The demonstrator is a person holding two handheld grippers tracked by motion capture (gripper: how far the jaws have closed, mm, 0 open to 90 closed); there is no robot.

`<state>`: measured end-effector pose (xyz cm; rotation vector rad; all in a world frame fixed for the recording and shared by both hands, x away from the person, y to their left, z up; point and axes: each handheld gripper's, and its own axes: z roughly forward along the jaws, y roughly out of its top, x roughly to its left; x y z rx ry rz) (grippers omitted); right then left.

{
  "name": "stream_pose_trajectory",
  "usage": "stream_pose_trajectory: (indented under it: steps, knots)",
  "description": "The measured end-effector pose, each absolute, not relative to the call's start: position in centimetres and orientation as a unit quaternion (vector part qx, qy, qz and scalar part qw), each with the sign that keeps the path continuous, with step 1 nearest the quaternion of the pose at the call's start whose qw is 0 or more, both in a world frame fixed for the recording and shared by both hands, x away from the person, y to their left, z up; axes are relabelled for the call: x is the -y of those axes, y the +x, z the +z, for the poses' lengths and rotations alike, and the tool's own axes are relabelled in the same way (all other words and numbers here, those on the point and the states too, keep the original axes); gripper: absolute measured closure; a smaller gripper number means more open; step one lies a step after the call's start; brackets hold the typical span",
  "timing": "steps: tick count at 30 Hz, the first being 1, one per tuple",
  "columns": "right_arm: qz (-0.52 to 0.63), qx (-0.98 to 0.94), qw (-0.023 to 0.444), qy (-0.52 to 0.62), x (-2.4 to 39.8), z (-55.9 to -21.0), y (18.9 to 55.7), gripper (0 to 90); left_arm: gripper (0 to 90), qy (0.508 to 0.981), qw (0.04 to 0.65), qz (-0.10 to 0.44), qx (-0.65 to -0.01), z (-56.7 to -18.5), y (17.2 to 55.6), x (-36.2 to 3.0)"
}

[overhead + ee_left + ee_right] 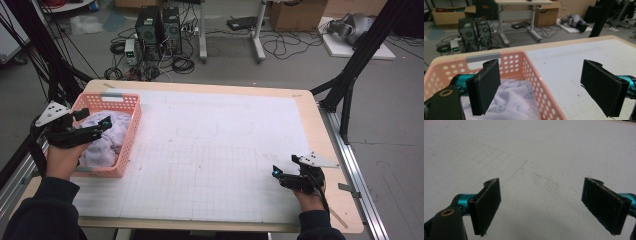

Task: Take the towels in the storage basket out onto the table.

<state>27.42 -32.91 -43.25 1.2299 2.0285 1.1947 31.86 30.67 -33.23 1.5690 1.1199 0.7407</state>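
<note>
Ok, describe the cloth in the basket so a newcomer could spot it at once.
Start at the table and go to its near left side, where a pink perforated basket sits. The cloth is the crumpled pale lilac bundle inside it, under the open left gripper, the one soft thing there.

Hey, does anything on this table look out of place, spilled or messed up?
Only a faint reddish-brown speckled smudge on the white mat ahead of the right claw. The cloth lies bunched in the pink basket, nothing spilled.
</note>
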Motion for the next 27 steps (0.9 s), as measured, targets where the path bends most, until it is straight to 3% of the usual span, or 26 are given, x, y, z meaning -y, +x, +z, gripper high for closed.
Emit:
stream_pose_trajectory:
  steps: [12, 27]
  knots:
    - [0.435, -0.743, 0.240, 0.448, 32.9, -43.3, 27.5, 14.7, 16.5, 0.675, 0.425, 0.280, -0.533, -35.7, 34.1, -32.7]
    - [0.435, -0.739, 0.245, 0.453, 33.1, -43.2, 27.5, 14.6, 19.0, 0.710, 0.310, 0.231, -0.589, -38.2, 37.6, -32.2]
